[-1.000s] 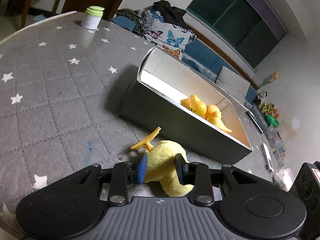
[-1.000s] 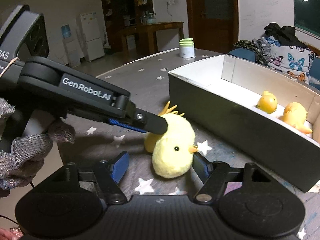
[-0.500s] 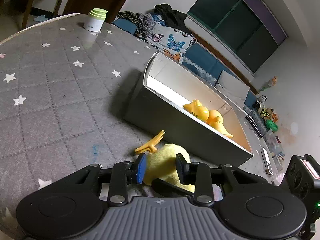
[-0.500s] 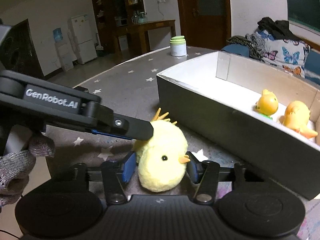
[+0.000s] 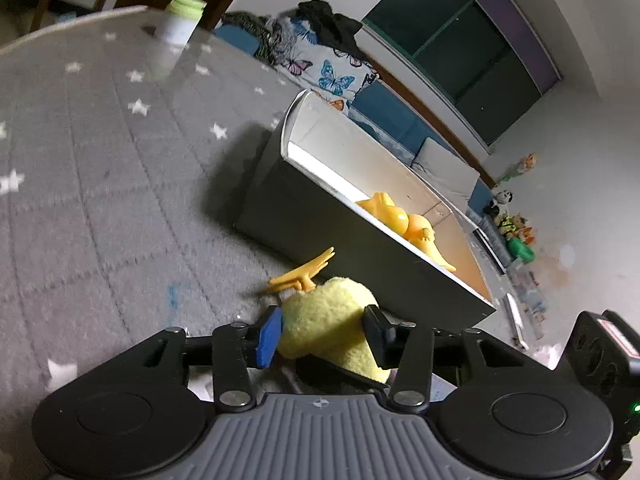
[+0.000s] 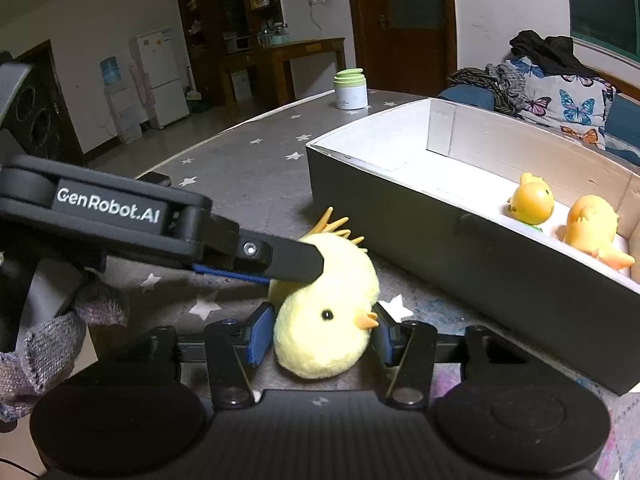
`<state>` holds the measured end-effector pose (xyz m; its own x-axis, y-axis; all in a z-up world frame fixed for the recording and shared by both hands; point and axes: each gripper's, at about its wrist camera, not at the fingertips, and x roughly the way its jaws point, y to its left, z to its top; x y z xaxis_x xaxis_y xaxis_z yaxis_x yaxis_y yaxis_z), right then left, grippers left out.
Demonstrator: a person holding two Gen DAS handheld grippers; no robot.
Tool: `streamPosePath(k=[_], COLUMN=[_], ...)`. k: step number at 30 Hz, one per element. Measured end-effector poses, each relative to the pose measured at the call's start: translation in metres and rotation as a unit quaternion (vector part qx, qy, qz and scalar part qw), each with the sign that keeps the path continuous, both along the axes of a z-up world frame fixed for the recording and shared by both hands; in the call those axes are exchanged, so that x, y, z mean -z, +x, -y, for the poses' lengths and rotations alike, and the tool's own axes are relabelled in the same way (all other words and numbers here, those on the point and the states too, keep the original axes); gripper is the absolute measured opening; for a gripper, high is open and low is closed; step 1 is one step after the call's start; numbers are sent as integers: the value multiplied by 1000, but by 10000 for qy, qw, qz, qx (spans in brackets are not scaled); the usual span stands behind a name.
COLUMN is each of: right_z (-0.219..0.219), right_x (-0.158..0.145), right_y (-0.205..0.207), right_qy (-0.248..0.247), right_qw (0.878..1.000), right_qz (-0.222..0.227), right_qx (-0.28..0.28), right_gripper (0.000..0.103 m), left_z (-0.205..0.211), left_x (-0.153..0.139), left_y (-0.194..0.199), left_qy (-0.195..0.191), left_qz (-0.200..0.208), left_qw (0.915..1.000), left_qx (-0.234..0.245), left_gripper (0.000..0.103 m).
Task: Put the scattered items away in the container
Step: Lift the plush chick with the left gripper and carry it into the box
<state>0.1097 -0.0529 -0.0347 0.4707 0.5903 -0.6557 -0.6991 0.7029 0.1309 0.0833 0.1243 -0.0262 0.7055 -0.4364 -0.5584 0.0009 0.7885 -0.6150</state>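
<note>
A yellow plush chick [image 6: 326, 308] with orange feet lies on the grey starred table, just in front of the long box [image 6: 460, 236]. My right gripper [image 6: 320, 332] is shut on the plush chick, pads against both its sides. My left gripper [image 5: 322, 334] has opened; its pads stand a little apart from the chick [image 5: 332, 320], and one left finger [image 6: 288, 260] rests over the chick's top in the right wrist view. Two orange rubber chicks [image 6: 532, 202] [image 6: 592, 226] sit inside the box at its right end [image 5: 396, 220].
A white jar with a green lid [image 6: 351, 90] stands at the table's far edge [image 5: 180, 20]. The box has dark outer walls and a white inside [image 5: 320, 160]. A sofa with butterfly cushions [image 6: 568, 100] lies beyond the table.
My right gripper moved in and shut on the plush chick. My left gripper's pads have spread apart, releasing it. The chick sits slightly closer to both cameras.
</note>
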Motion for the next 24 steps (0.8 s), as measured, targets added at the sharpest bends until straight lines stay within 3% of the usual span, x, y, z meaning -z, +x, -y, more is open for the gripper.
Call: streamPosePath(k=[6, 18, 24], right_z=[0, 14, 22], right_x=[1, -12, -38], right_y=[1, -17, -22], right_qy=[13, 177, 309], right_qw=[10000, 9995, 9976], right_qz=[12, 136, 545], right_qx=[82, 234, 309], right_gripper=[51, 51, 51], left_z=[-4, 8, 19], left_x=[7, -13, -51], left_y=[3, -10, -3], left_qy=[-343, -338, -108], left_qz=[-14, 154, 576], left_qw=[9994, 9992, 9979], left_qx=[-24, 138, 260], left_gripper=[52, 48, 48])
